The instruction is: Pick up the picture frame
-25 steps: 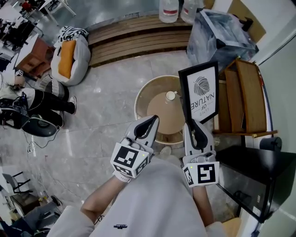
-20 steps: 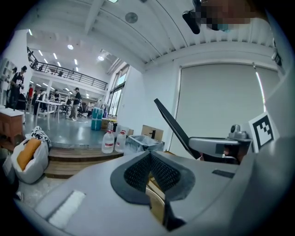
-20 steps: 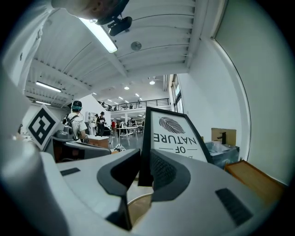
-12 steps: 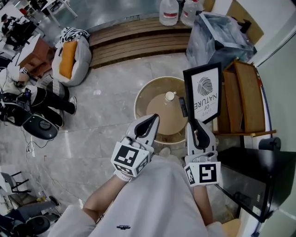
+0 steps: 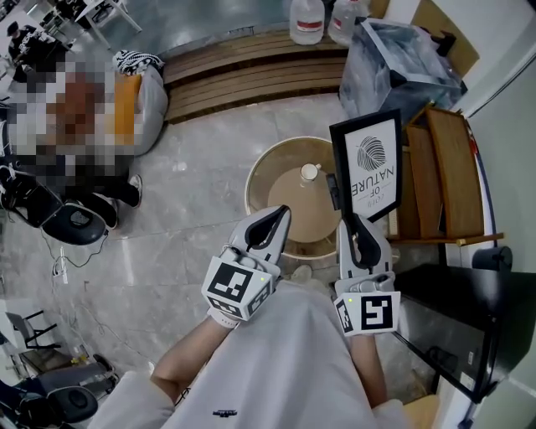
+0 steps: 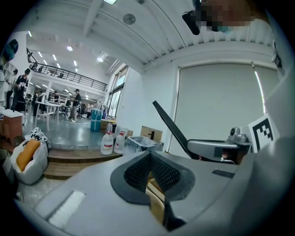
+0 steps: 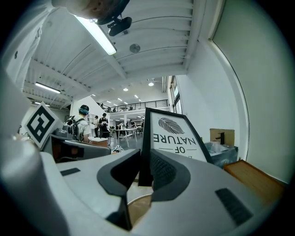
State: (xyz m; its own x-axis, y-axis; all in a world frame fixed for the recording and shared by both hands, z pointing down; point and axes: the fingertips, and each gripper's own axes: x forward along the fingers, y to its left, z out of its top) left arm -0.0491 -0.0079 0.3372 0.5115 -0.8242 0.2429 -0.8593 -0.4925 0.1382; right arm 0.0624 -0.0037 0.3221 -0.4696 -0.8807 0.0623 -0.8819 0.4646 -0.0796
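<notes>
The right gripper (image 5: 350, 219) is seen clamped on the lower edge of the picture frame (image 5: 368, 165), which is held upright over the right side of a round table (image 5: 261, 172). In the right gripper view the black border of the frame (image 7: 146, 138) is pinched between the padded jaws of that gripper (image 7: 144, 173). The left gripper (image 5: 276, 214) is held just beside it, above the table's near rim, with its jaws pressed together on nothing (image 6: 148, 171). Both are carried close in front of the person's chest, with the marker cubes turned upward.

A small white-capped object (image 5: 310, 173) is found on the table top. A wooden rack (image 5: 440, 172) stands to the right of the frame, and a black table (image 5: 469, 306) is nearer. Beyond them a wooden step (image 5: 243, 71), water bottles (image 5: 306, 18) and a plastic-lined bin (image 5: 402, 59) are seen.

The printed words on the frame are shown upside down in the right gripper view. In the left gripper view the frame appears only as a dark slanted edge (image 6: 169, 123).
</notes>
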